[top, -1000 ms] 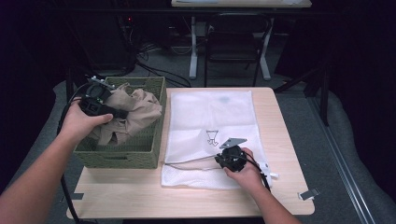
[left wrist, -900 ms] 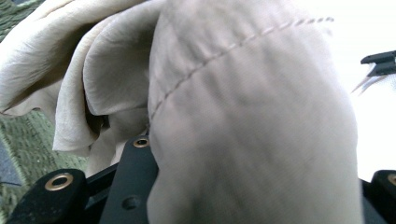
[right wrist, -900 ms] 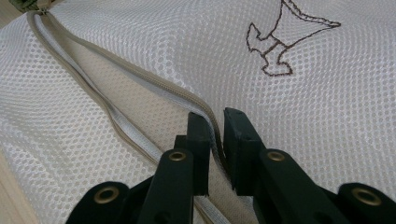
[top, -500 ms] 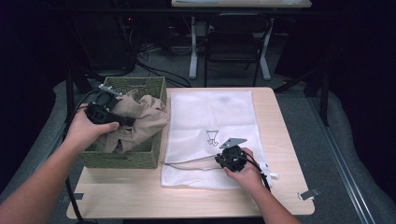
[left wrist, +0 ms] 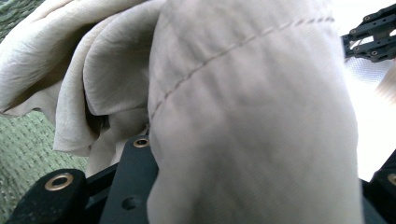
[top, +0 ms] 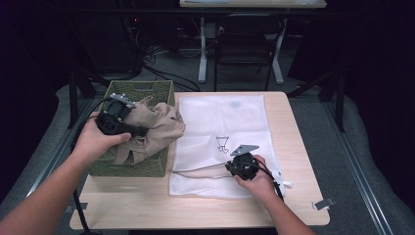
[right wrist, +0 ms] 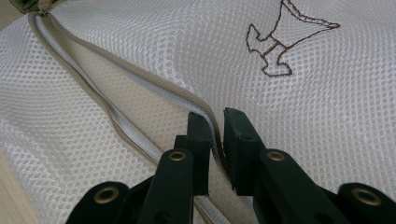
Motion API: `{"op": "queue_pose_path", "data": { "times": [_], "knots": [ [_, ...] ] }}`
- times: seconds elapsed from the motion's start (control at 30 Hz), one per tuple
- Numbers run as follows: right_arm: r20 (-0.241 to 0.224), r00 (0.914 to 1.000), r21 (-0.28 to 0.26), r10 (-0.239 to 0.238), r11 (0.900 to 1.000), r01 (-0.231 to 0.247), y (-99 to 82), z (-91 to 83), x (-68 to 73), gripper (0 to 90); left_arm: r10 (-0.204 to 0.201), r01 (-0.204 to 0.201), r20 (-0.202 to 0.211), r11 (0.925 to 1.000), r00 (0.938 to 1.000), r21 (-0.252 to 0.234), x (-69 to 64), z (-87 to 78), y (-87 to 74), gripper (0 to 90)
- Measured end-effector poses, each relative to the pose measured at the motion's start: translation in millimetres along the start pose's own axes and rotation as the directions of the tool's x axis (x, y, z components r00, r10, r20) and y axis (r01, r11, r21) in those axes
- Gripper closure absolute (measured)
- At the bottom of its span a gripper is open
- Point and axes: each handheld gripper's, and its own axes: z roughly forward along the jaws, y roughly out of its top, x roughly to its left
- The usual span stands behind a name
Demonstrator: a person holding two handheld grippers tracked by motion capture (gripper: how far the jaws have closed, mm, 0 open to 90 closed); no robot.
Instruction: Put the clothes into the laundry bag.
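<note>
The right gripper [top: 242,166] pinches the upper lip of the zipper opening [right wrist: 140,93] of the white mesh laundry bag [top: 220,127], with the mesh edge caught between its two nearly closed jaws. Holding that lip up keeps a mouth open on the side of the bag that faces the basket, so that clothing can be slid in. From this claw the zipper runs away to the left, and the embroidered brown figure [right wrist: 285,46] lies just beyond and to the right of the jaw tips.

The left gripper [top: 117,122] is clamped on a beige garment [top: 156,129]. In the left gripper view a thick fold of cloth [left wrist: 252,130] fills the gap between the jaws and drapes over them, probably a stitched hem, though the picture is too close to be sure. The garment hangs from this claw over the near right corner of the green woven basket [top: 132,166], partly lifted out and headed toward the bag.

Compared with a second ago, the left hand has carried the garment a little toward the bag and the cloth now spills over the basket's rim. The right claw has kept its grip in the same place.
</note>
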Motion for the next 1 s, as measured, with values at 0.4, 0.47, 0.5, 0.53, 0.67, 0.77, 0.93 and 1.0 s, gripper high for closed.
{"op": "queue_pose_path", "data": {
  "times": [0.4, 0.47, 0.5, 0.53, 0.67, 0.77, 0.93, 1.0],
  "knots": [
    [0.001, 1.0000, 0.001, 0.002, 1.0000, -0.002, -0.1, 0.1, 0.0, 80.8, 0.020, -0.020, 0.026, 0.9998, 0.9995, -0.002, -14.3, 4.2, -0.6, 63.0],
    [0.002, 1.0000, 0.001, 0.001, 1.0000, -0.001, 0.0, -0.1, 0.2, 80.8, 0.021, -0.021, 0.029, 0.9998, 0.9994, -0.005, -16.7, 4.0, -0.9, 63.0],
    [0.001, 1.0000, 0.000, 0.001, 1.0000, -0.001, -0.1, -0.2, 0.1, 80.8, 0.026, -0.026, 0.027, 0.9996, 0.9993, -0.007, -17.7, 4.1, -1.0, 63.0],
    [-0.001, 1.0000, -0.001, 0.001, 1.0000, -0.001, 0.0, -0.2, -0.1, 80.8, 0.025, -0.025, 0.030, 0.9997, 0.9992, -0.005, -18.7, 4.1, -1.1, 63.0],
    [-0.001, 1.0000, 0.000, 0.001, 1.0000, -0.001, -0.1, 0.0, -0.1, 80.8, 0.032, -0.031, 0.038, 0.9995, 0.9988, -0.007, -22.2, 5.5, -1.5, 63.0],
    [-0.003, 1.0000, 0.001, 0.002, 1.0000, -0.002, 0.0, -0.2, -0.3, 80.9, 0.039, -0.038, 0.040, 0.9992, 0.9985, -0.011, -24.7, 7.0, -1.5, 63.0],
    [-0.004, 1.0000, -0.002, 0.005, 1.0000, -0.005, 0.5, -0.6, -0.6, 81.1, 0.039, -0.038, 0.055, 0.9991, 0.9977, -0.020, -27.3, 10.7, -2.2, 63.0],
    [-0.006, 0.9999, -0.004, 0.009, 1.0000, -0.009, 1.4, -1.5, -1.0, 81.4, 0.039, -0.038, 0.051, 0.9990, 0.9979, -0.023, -28.9, 12.1, -2.6, 63.0]
  ]
}}
